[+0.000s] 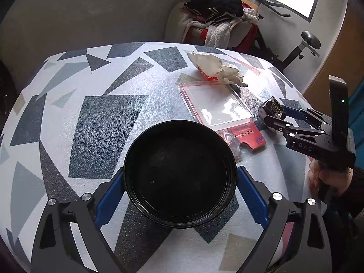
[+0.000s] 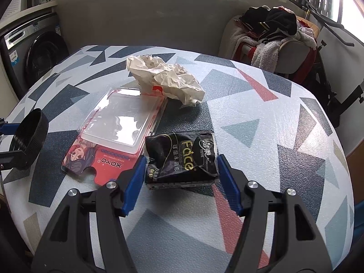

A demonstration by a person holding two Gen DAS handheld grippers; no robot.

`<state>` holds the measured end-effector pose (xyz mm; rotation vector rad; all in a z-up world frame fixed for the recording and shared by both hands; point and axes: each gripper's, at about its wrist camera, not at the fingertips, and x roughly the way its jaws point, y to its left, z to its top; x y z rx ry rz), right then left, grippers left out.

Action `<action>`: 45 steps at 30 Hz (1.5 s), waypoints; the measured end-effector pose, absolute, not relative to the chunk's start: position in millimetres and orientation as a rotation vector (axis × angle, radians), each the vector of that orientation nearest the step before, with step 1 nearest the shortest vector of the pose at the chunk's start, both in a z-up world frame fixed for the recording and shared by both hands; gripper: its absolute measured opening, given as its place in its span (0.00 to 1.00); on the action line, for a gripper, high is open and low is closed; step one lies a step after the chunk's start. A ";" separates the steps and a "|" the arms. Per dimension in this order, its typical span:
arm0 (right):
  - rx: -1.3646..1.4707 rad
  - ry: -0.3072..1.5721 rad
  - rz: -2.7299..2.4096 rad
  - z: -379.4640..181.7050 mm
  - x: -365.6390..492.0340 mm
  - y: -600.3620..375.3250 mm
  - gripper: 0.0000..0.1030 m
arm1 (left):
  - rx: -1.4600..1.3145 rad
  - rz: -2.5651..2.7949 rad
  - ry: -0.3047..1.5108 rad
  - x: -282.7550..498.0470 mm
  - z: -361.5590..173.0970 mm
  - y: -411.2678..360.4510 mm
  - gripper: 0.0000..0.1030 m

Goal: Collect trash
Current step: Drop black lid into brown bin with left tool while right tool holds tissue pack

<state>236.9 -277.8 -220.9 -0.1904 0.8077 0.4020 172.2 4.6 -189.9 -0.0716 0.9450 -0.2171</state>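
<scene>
A round black container (image 1: 179, 157) sits between the blue pads of my left gripper (image 1: 180, 175), which is shut on its sides; its inside looks empty. From the right wrist view the container (image 2: 34, 127) hangs tilted at the table's left edge. My right gripper (image 2: 182, 161) is shut on a black tissue packet (image 2: 182, 157) printed "Face", held just above the table. In the left wrist view that right gripper (image 1: 274, 113) and the packet (image 1: 271, 109) are at the right. A crumpled paper wrapper (image 2: 166, 79) and a clear plastic blister pack on a red card (image 2: 118, 122) lie on the table.
The round table (image 2: 261, 125) has a cloth of grey, white and red shapes. A person's hand (image 1: 329, 177) grips the right tool. Behind the table stand a chair piled with clothes (image 2: 273, 34), an exercise bike (image 1: 304, 45) and a washing machine (image 2: 34, 54).
</scene>
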 end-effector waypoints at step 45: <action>-0.122 0.717 0.545 -157.5 47.8 -304.6 0.62 | -0.014 -0.341 1.049 -33.1 -219.5 -30.5 0.90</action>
